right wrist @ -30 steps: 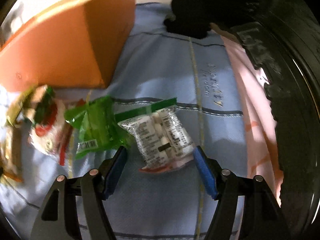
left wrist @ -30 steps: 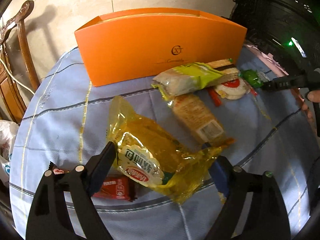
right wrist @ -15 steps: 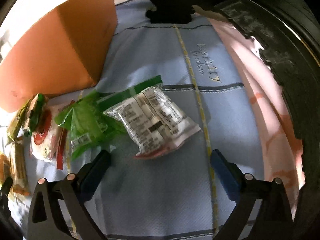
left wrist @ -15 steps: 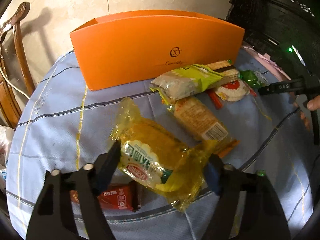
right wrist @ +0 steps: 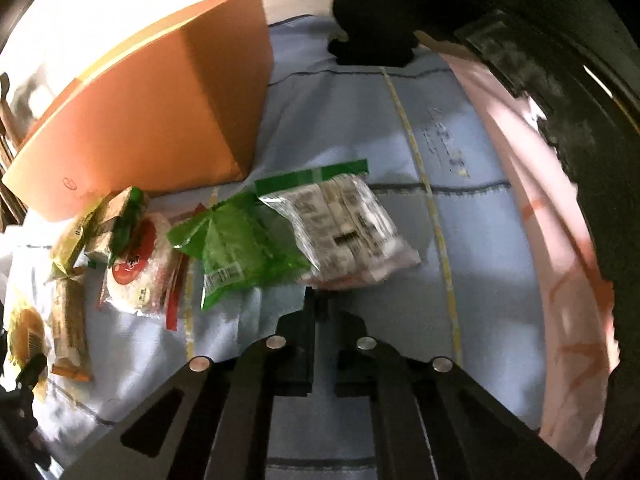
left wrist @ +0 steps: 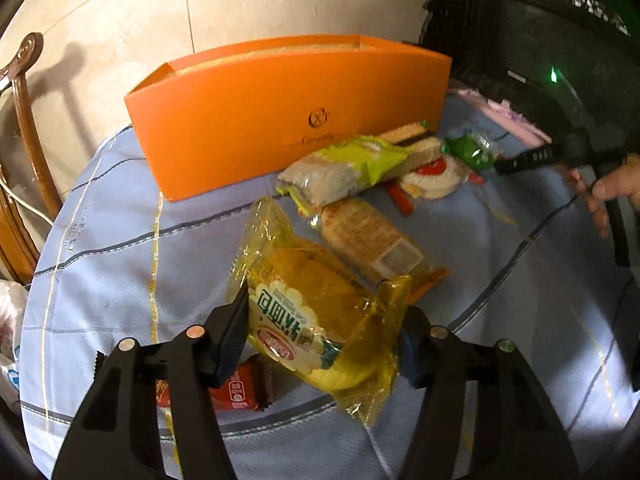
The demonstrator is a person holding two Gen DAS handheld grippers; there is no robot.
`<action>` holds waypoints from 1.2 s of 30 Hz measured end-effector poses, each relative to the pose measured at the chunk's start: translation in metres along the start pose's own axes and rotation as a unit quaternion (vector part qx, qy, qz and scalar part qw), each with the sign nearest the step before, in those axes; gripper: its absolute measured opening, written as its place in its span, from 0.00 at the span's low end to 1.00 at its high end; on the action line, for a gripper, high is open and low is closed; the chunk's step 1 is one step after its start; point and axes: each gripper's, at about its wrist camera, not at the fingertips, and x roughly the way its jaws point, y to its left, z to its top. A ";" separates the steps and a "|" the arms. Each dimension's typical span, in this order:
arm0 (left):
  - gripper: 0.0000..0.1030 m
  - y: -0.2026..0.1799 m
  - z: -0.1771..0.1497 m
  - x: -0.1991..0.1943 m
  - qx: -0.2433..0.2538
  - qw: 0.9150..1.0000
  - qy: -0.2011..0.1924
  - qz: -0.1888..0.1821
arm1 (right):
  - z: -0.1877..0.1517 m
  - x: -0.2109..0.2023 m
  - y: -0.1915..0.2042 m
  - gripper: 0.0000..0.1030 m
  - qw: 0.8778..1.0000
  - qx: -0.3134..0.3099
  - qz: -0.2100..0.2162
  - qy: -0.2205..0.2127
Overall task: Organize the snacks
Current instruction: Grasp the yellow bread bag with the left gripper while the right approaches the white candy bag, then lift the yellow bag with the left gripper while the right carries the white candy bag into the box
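Observation:
My left gripper [left wrist: 320, 332] is shut on a yellow bread packet [left wrist: 316, 304] and holds it above the blue cloth. A red wrapper [left wrist: 240, 390] lies under it. My right gripper [right wrist: 320, 300] is shut and holds nothing, its tips just short of a clear packet [right wrist: 344, 224] with a green strip. A green packet [right wrist: 236, 240] lies left of that. The orange box [left wrist: 288, 116] stands open at the back and also shows in the right wrist view [right wrist: 152, 120]. A round red and white snack [right wrist: 140, 268] lies by the box.
A lime packet [left wrist: 344, 170] and a tan biscuit packet [left wrist: 368, 240] lie between the yellow packet and the box. A wooden chair [left wrist: 24, 160] stands at the left. A black carved frame [right wrist: 580, 80] and a pink cloth [right wrist: 540, 220] border the right side.
My left gripper closed on the yellow bread packet and raised it a little. My right gripper drew back from the clear packet and closed with nothing in it.

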 end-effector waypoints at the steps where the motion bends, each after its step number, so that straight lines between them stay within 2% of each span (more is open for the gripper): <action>1: 0.58 0.001 0.000 -0.002 -0.003 1.000 -0.002 -0.002 | -0.004 -0.003 -0.001 0.04 1.000 0.012 0.008 -0.002; 4: 0.58 0.005 0.001 -0.007 -0.014 1.000 -0.004 -0.010 | -0.009 -0.010 -0.005 0.04 0.999 0.034 0.028 -0.013; 6: 0.58 0.006 0.000 -0.009 -0.016 1.000 -0.005 -0.012 | -0.010 -0.016 -0.001 0.06 0.999 0.030 0.038 -0.020; 7: 0.58 0.006 0.000 -0.010 -0.017 1.000 -0.004 -0.013 | -0.008 -0.019 0.002 0.08 0.999 0.017 0.030 -0.024; 8: 0.58 0.007 -0.001 -0.011 -0.019 1.000 -0.002 -0.015 | -0.003 -0.022 0.004 0.18 0.999 0.005 0.021 -0.030; 9: 0.58 0.008 -0.001 -0.012 -0.019 1.000 -0.001 -0.014 | 0.001 -0.024 0.004 0.57 0.999 -0.003 0.019 -0.034; 10: 0.58 0.008 -0.002 -0.012 -0.019 1.000 0.000 -0.013 | 0.008 -0.027 0.006 0.73 0.999 -0.013 0.010 -0.043; 11: 0.58 0.009 -0.002 -0.012 -0.017 1.000 0.001 -0.013 | 0.015 -0.031 0.007 0.81 0.998 -0.021 0.006 -0.057; 14: 0.58 0.009 -0.004 -0.014 -0.015 1.000 0.006 -0.009 | 0.038 -0.018 0.011 0.80 0.998 -0.040 0.004 -0.039; 16: 0.58 0.008 -0.005 -0.015 -0.015 1.000 0.008 -0.007 | 0.048 -0.006 0.014 0.80 0.997 -0.064 -0.028 -0.030; 19: 0.58 0.009 -0.007 -0.016 -0.014 1.000 0.014 -0.007 | 0.056 0.016 0.006 0.78 0.998 -0.050 -0.039 -0.006; 21: 0.58 0.011 -0.008 -0.016 -0.016 1.000 0.018 -0.006 | 0.051 0.032 0.003 0.65 0.997 -0.053 -0.040 0.037; 23: 0.58 0.014 -0.009 -0.015 -0.023 1.000 0.020 -0.005 | 0.050 0.030 0.008 0.51 0.997 -0.068 -0.028 0.027; 25: 0.58 0.018 -0.010 -0.013 -0.033 0.999 0.023 -0.006 | 0.048 0.026 0.021 0.40 0.993 -0.107 -0.039 0.022; 27: 0.58 0.018 -0.009 -0.012 -0.036 0.999 0.024 -0.006 | 0.047 0.023 0.027 0.40 0.991 -0.125 -0.040 0.012; 29: 0.58 0.017 -0.007 -0.013 -0.034 0.999 0.018 -0.008 | 0.045 0.019 0.028 0.39 0.994 -0.110 -0.020 0.012; 31: 0.58 0.016 -0.003 -0.015 -0.033 0.999 0.013 -0.009 | 0.043 0.012 0.031 0.39 0.995 -0.100 -0.020 0.001; 36: 0.58 0.017 0.022 -0.029 -0.037 0.999 -0.011 0.004 | 0.035 -0.035 0.033 0.39 0.998 -0.022 -0.017 -0.053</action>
